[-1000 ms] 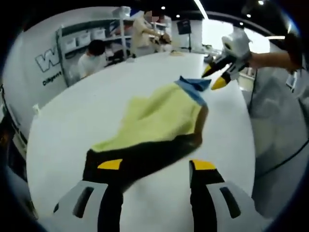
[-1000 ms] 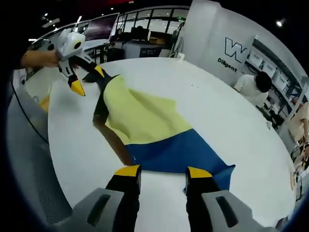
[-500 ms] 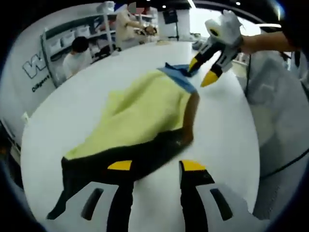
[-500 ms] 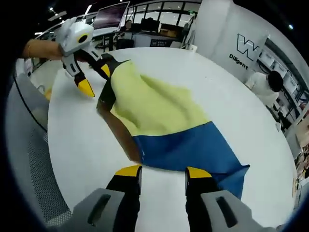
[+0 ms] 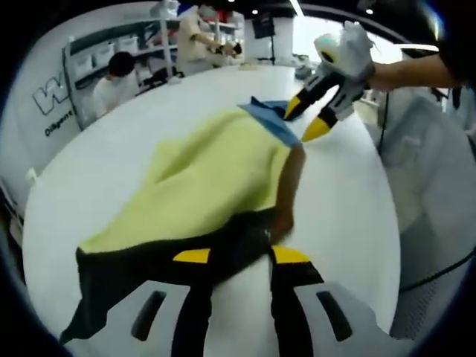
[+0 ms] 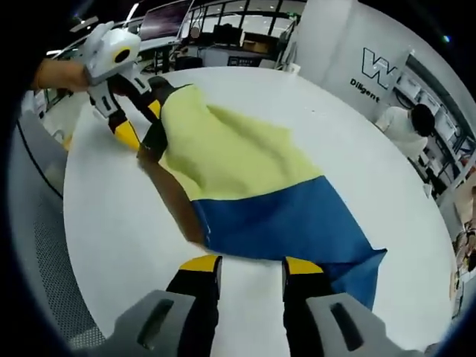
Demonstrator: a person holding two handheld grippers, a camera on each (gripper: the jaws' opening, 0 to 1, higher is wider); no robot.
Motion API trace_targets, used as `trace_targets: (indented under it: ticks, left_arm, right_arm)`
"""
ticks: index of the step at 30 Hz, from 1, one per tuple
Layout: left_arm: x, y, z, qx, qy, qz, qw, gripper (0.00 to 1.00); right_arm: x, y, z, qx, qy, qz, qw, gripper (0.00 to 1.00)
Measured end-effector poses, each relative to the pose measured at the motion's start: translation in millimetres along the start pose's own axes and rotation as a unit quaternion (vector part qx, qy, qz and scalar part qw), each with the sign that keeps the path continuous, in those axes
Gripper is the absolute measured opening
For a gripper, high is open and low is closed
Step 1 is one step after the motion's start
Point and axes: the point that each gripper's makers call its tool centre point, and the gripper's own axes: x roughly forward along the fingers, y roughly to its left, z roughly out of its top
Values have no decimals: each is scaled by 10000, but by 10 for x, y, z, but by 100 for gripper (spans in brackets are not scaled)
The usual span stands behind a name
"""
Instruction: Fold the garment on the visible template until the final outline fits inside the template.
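The round white table (image 6: pixel 111 216) is bare on both sides of the yellow, blue and black cloth garment (image 6: pixel 245 178), so a gripper can pass there. A grey mesh chair (image 6: pixel 37 245) stands beside the table edge.

In the left gripper view the garment (image 5: pixel 201 186) lay spread on the bench (image 5: pixel 97 171), running from between the left gripper (image 5: pixel 242 256)'s own jaws away toward the far edge. Its near end lay across the gap between those jaws and out to their left. The right gripper (image 5: pixel 303 120) stood at the garment's far end, ahead and to the right of the jaws, its tips at the cloth's edge. Shelving (image 5: pixel 126 56) with people beside it stood beyond the bench, ahead and left.

In the right gripper view the garment's near edge lay just ahead of the right gripper (image 6: pixel 251 262)'s jaws, and the left gripper (image 6: pixel 137 123) stood at the far end, ahead and left.
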Motion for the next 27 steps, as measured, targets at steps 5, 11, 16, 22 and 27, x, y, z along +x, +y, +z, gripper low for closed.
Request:
trace_targets:
  ticks: [5, 11, 16, 22, 27]
  left_arm:
    - [15, 7, 11, -28, 6, -36, 10000, 18]
    - [15, 82, -27, 3, 78, 2, 10000, 4]
    - [25, 80, -17, 9, 80, -25, 10000, 1]
    - [30, 66, -25, -12, 93, -63, 9999, 0]
    - [24, 75, -28, 0, 75, -57, 10000, 0]
  right_arm:
    - [50, -42, 20, -25, -9, -44, 10000, 26]
    - [37, -56, 87, -52, -177, -53, 9998, 18]
    - [18, -54, 19, -93, -111, -38, 9999, 19]
    - [-13, -94, -100, -54, 8, -114, 9999, 20]
    - [5, -140, -120, -34, 51, -217, 9997, 21]
